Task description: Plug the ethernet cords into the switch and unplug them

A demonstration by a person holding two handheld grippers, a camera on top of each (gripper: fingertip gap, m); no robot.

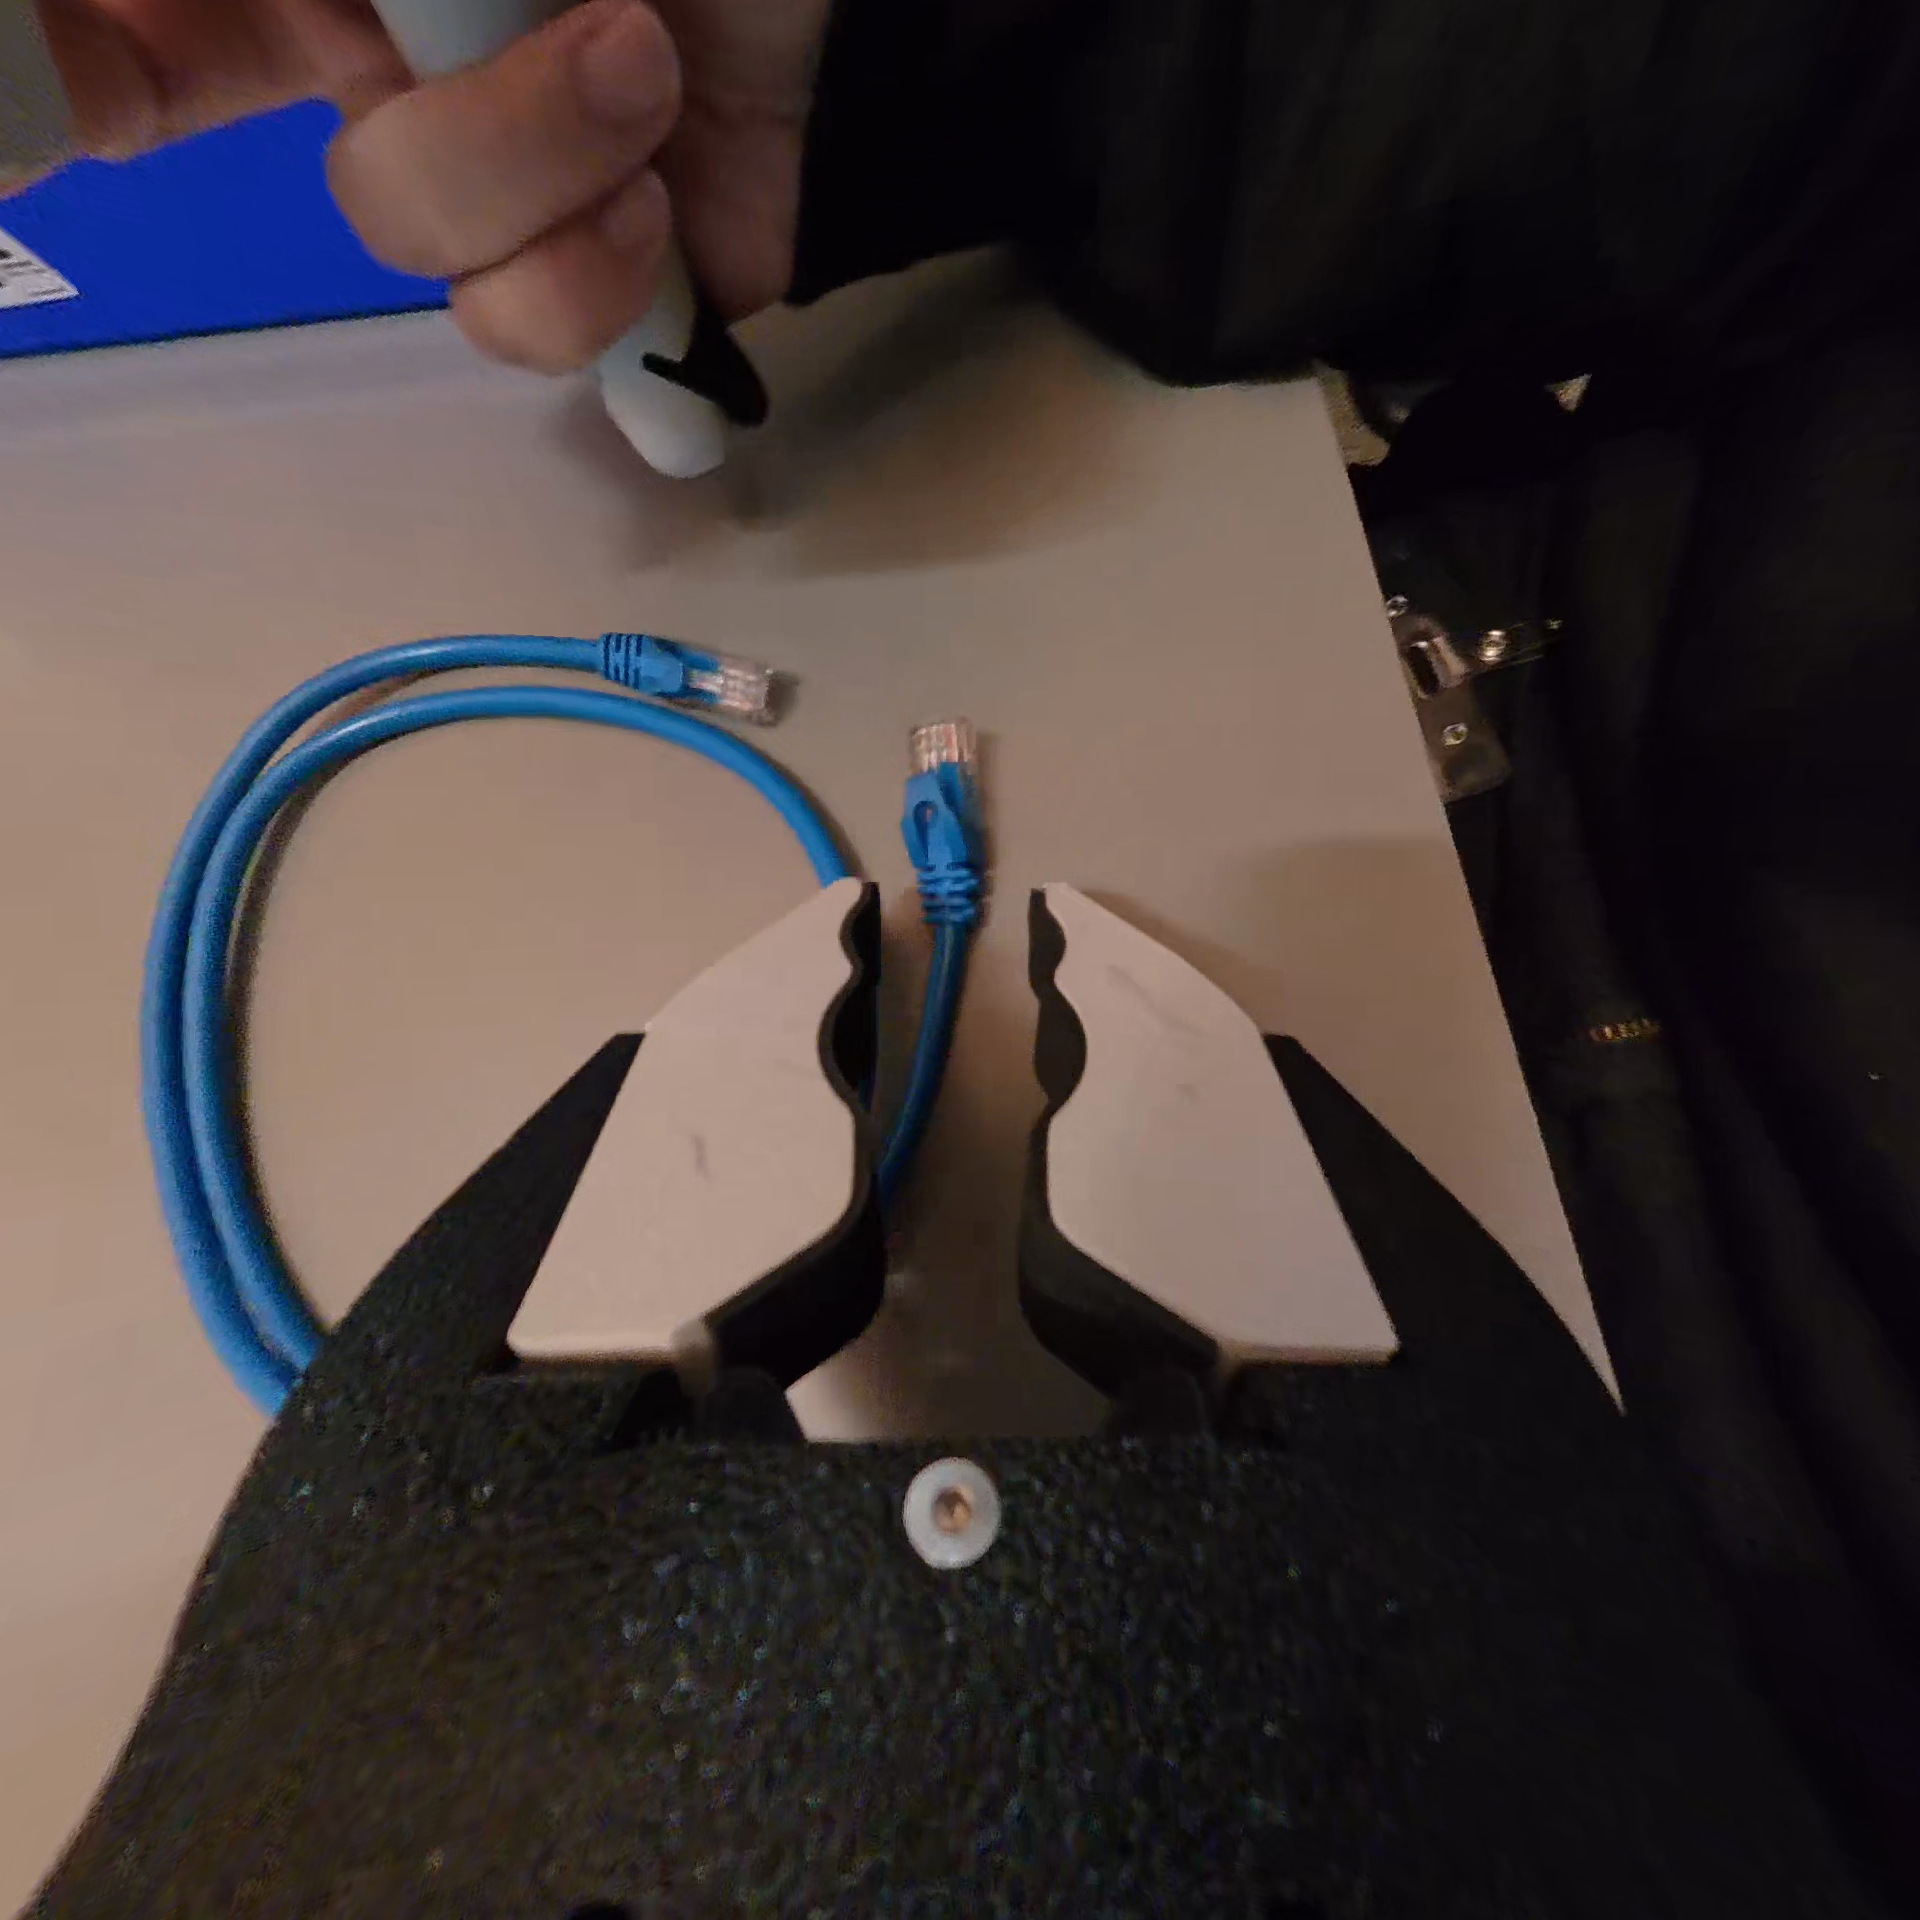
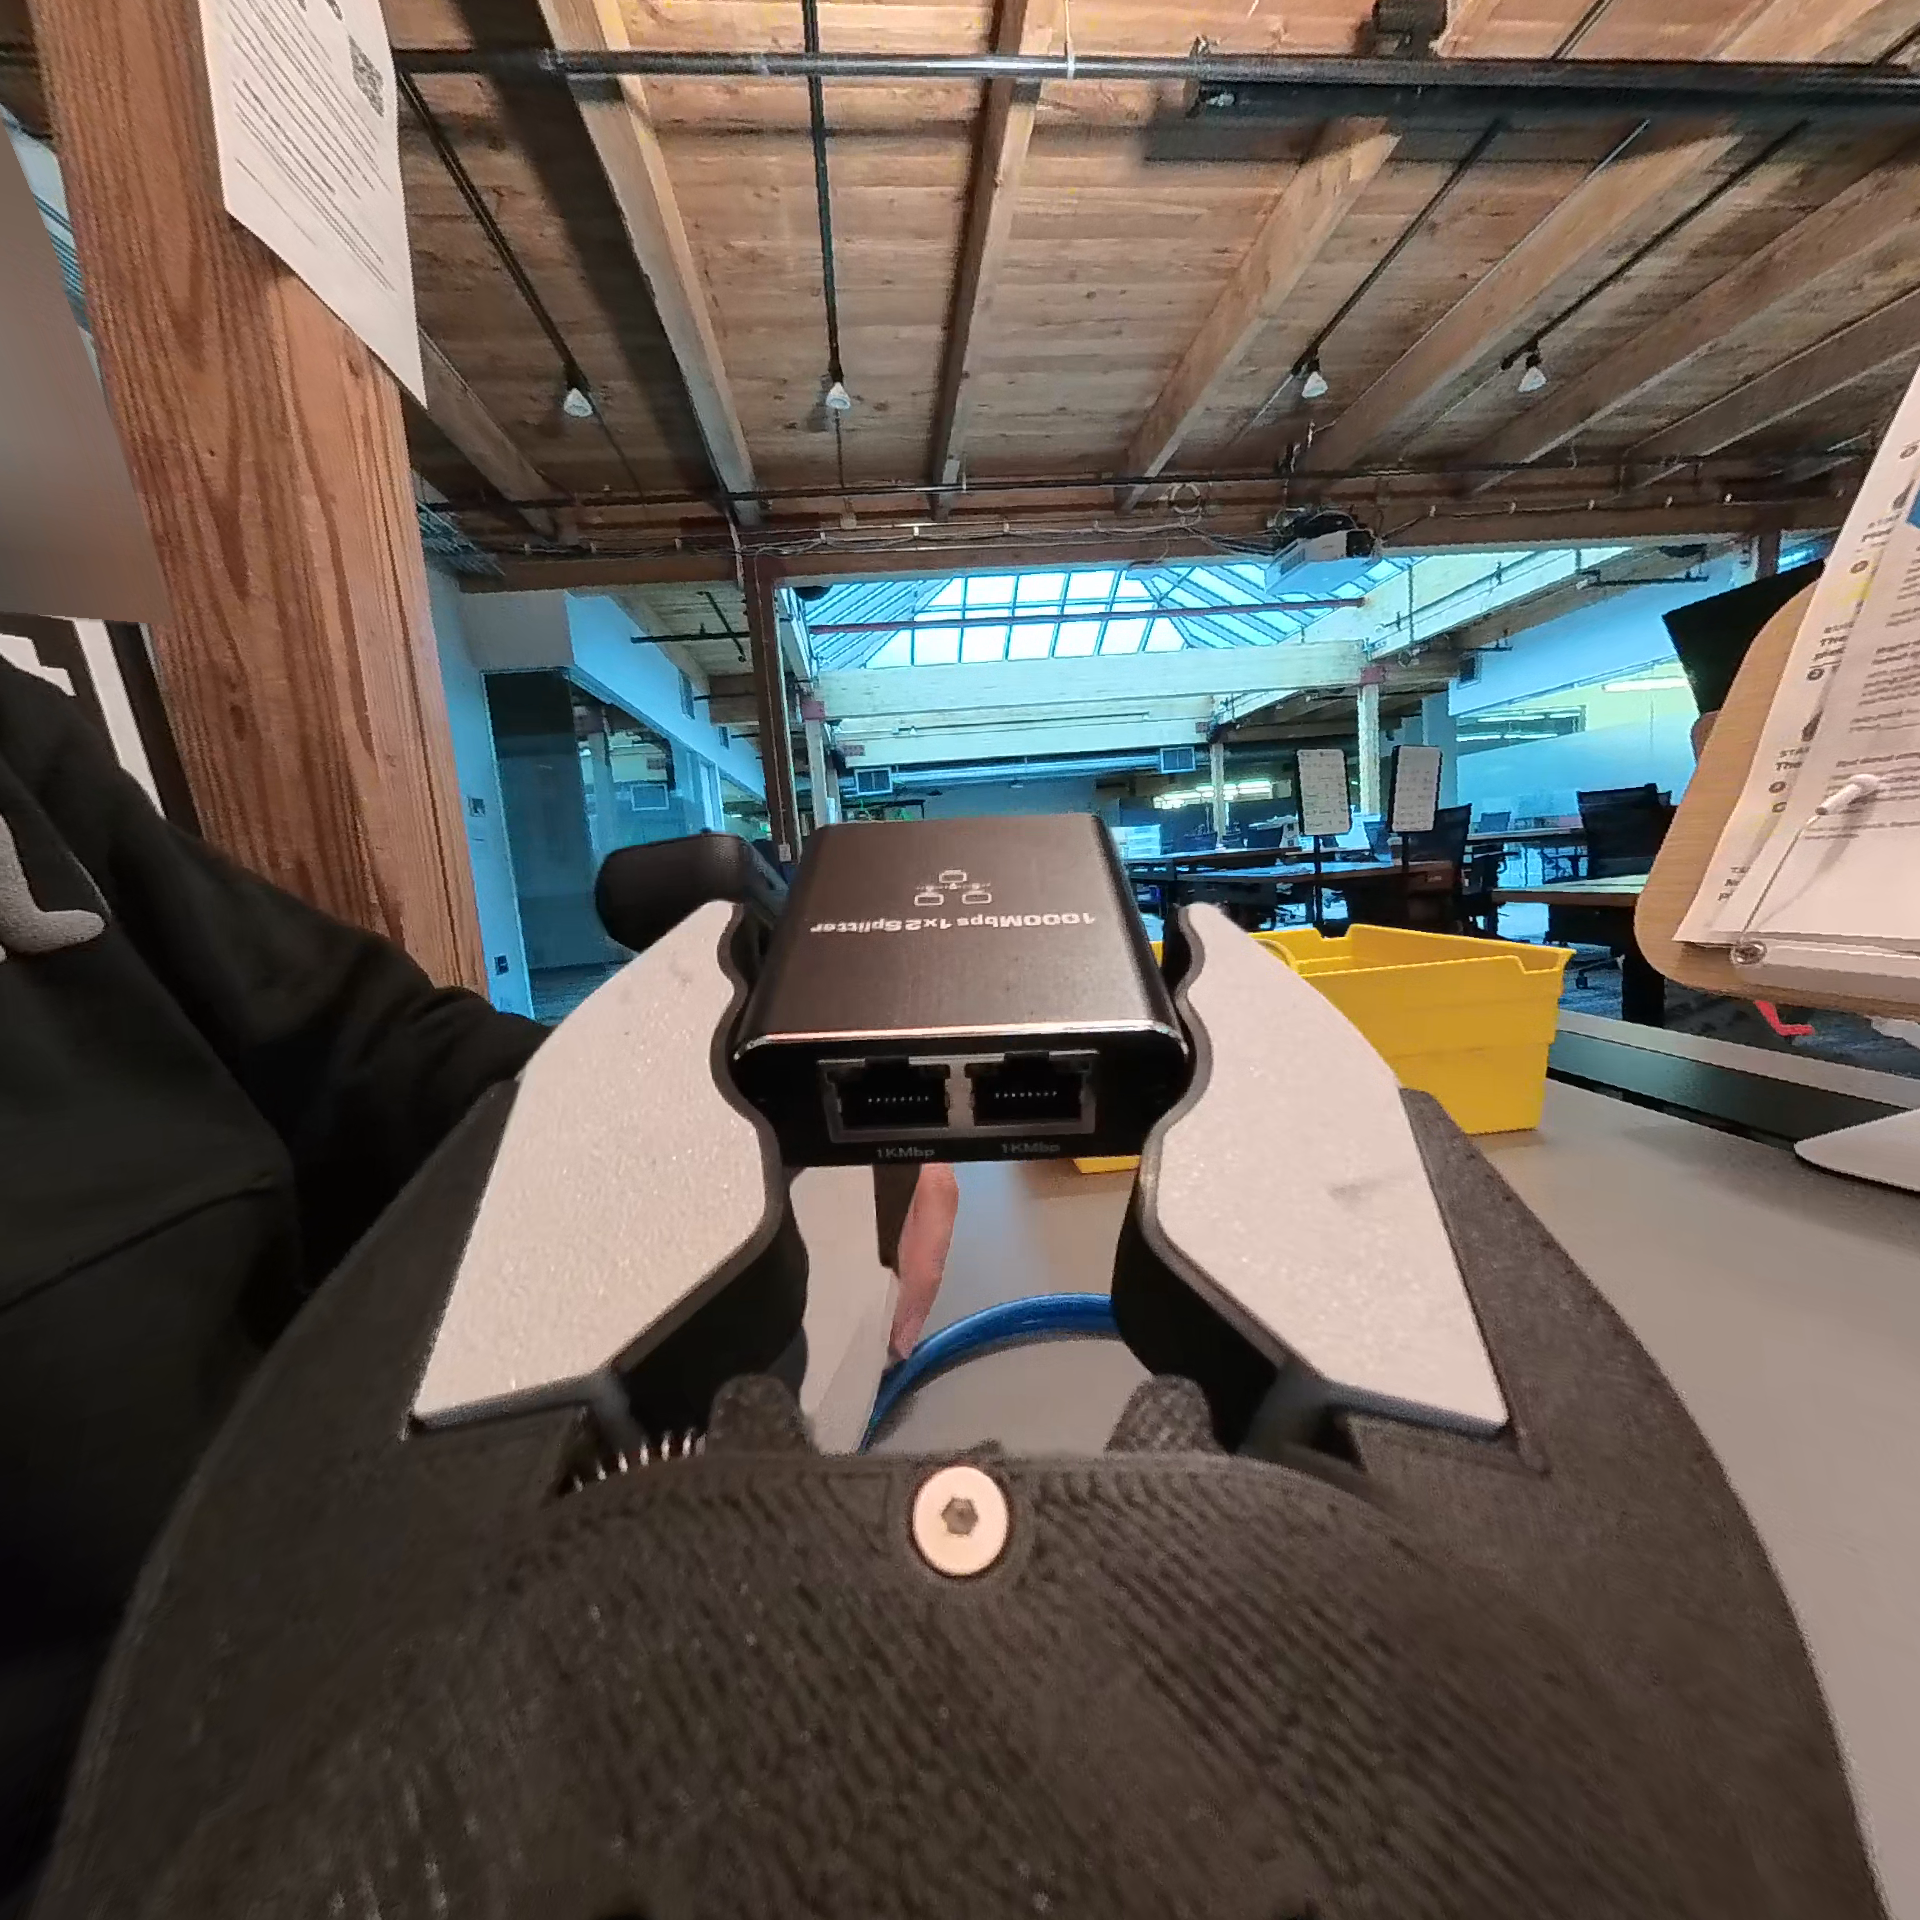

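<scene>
On the left side, the left gripper (image 1: 954, 904) is low over the pale worktop (image 1: 1195, 675), with its jaws apart. A blue cord (image 1: 208, 997) lies in a loop off to the left of the jaws. One of its plugs (image 1: 943, 800) lies just past the tips, and the cord behind it runs down the gap between the jaws, touching neither one. I think the jaws sit like this so they can close on the cord just behind that plug. The other plug (image 1: 717, 681) lies farther ahead and to the left.

On the right side, the right gripper (image 2: 961, 925) has its jaws clamped on the black switch (image 2: 951, 977), one jaw on each side. The two empty holes face back toward the camera, probably so a plug can be pushed in.
</scene>
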